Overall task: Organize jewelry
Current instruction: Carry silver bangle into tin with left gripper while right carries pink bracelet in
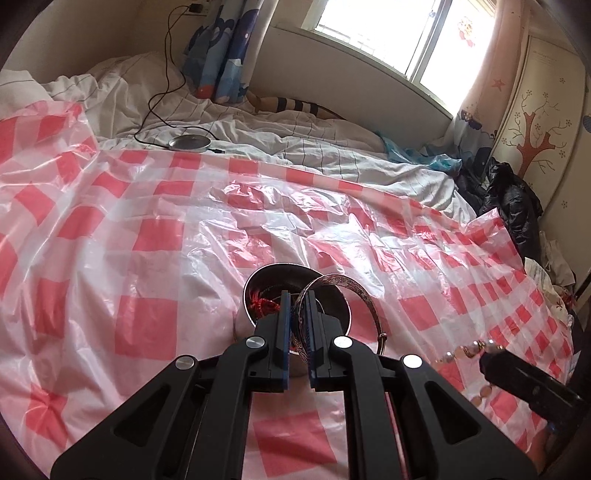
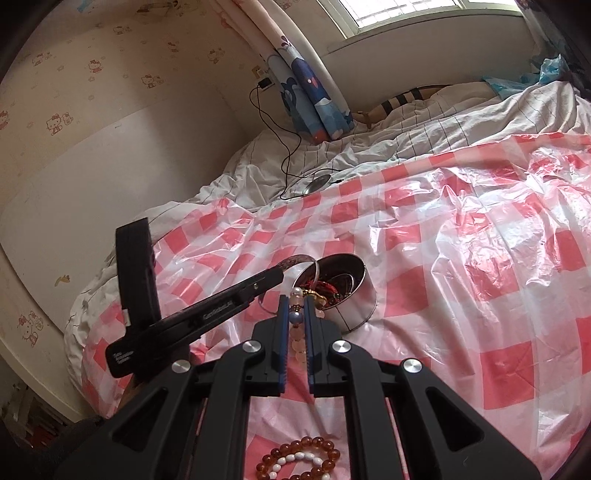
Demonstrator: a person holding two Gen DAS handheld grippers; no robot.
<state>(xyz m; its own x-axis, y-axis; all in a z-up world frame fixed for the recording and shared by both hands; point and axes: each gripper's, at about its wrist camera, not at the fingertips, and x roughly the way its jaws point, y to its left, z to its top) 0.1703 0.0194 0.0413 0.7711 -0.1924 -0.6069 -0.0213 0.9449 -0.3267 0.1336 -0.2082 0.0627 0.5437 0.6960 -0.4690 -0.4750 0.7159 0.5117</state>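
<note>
A round metal tin point(image 1: 334, 299) point(image 2: 356, 306) stands on the red-checked plastic sheet point(image 1: 147, 229) and holds red cord and other jewelry. My left gripper point(image 1: 298, 295) is shut on a silver bangle point(image 1: 347, 286) and holds it at the tin's rim; the bangle also shows in the right wrist view point(image 2: 295, 260). My right gripper point(image 2: 295, 301) is shut on a bracelet of pearl, blue and pink beads point(image 2: 298, 321), just in front of the tin. That bracelet also shows in the left wrist view point(image 1: 469, 349). An amber and white bead bracelet point(image 2: 299, 461) lies on the sheet beneath my right gripper.
The sheet covers a bed with rumpled white bedding point(image 1: 258, 129). A round grey disc with a black cable point(image 1: 190, 142) lies at the far side. Dark clothes point(image 1: 513, 206) are piled at the right bed edge. A wall and window point(image 1: 369, 29) stand behind.
</note>
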